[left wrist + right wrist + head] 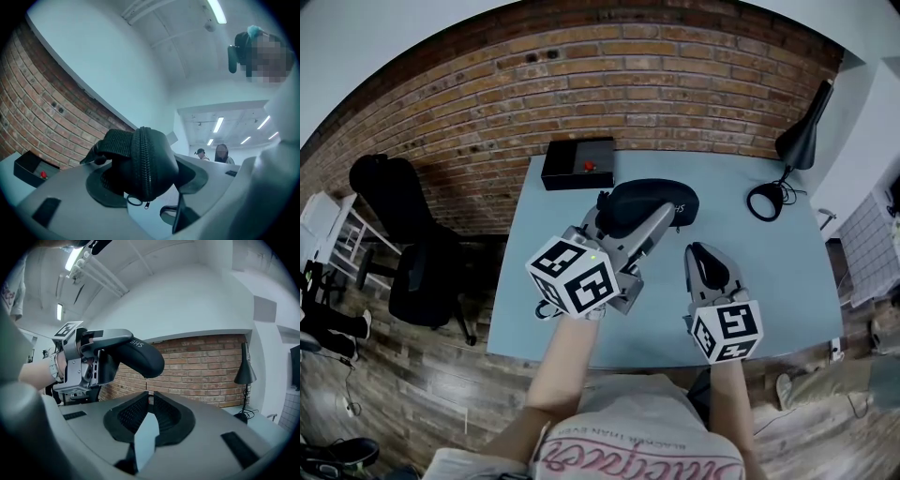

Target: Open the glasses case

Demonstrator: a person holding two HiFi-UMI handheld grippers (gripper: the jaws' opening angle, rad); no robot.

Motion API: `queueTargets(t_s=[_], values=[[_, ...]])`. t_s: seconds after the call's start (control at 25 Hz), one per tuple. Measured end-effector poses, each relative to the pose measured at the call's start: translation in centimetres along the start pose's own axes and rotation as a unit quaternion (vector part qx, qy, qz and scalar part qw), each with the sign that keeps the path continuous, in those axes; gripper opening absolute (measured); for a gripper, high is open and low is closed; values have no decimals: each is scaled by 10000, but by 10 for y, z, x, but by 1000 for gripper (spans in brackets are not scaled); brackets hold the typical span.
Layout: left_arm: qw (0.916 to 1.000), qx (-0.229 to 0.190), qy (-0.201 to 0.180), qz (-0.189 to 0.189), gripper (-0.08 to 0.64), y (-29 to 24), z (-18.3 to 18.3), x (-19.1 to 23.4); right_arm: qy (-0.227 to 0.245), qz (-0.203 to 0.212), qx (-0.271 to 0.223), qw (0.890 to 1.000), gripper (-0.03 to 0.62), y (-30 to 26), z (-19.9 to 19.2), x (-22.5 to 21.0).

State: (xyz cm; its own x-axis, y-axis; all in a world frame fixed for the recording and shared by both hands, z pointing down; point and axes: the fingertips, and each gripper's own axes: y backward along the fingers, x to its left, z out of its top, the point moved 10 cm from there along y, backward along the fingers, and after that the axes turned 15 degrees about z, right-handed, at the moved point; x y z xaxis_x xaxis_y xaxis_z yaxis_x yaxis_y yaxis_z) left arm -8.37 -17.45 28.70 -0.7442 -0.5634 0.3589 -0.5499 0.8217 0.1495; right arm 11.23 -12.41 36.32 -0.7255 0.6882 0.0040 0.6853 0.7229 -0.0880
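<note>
Left gripper view alone shows glasses case zipper.

Even, bright indoor light from ceiling tubes; soft shadows on the bench. Strong fisheye bending, dark corners; near jaws blur slightly.

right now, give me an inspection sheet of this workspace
surface: light blue table, set against the brick wall
job's things: black glasses case, zip looks closed, held off the table
clutter: black box with a red part on top, at the back edge
grippers: left gripper jaws clamped on the case; right gripper jaws together, nothing between them
cables: cord on the table by the desk lamp
surroundings: black office chair, wooden floor
</note>
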Motion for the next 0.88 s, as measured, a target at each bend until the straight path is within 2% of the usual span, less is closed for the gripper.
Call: queueTargets(t_s=[0.16,0.36,0.72,0.76,0.84,0.88], values=[[9998,98,70,-136,268,-2,5,-2,-129,168,59,9998,89,-7,-3,1],[9993,130,103,-322,268,-3,11,-6,-139,147,-75,9998,89,-14,1,1],[9987,325,66,-386,268,-4,2,-11,-26,34,-146,9999,89,-21,9,1],[9986,337,82,-400,268,-5,1,-11,-29,2,-147,9999,87,-21,8,1],[9985,354,104,-411,268,-5,0,-12,-11,-46,-171,9998,18,-20,8,-1],[9985,360,100,-399,268,-6,0,-12,-8,-39,-184,9998,18,-20,8,-1]])
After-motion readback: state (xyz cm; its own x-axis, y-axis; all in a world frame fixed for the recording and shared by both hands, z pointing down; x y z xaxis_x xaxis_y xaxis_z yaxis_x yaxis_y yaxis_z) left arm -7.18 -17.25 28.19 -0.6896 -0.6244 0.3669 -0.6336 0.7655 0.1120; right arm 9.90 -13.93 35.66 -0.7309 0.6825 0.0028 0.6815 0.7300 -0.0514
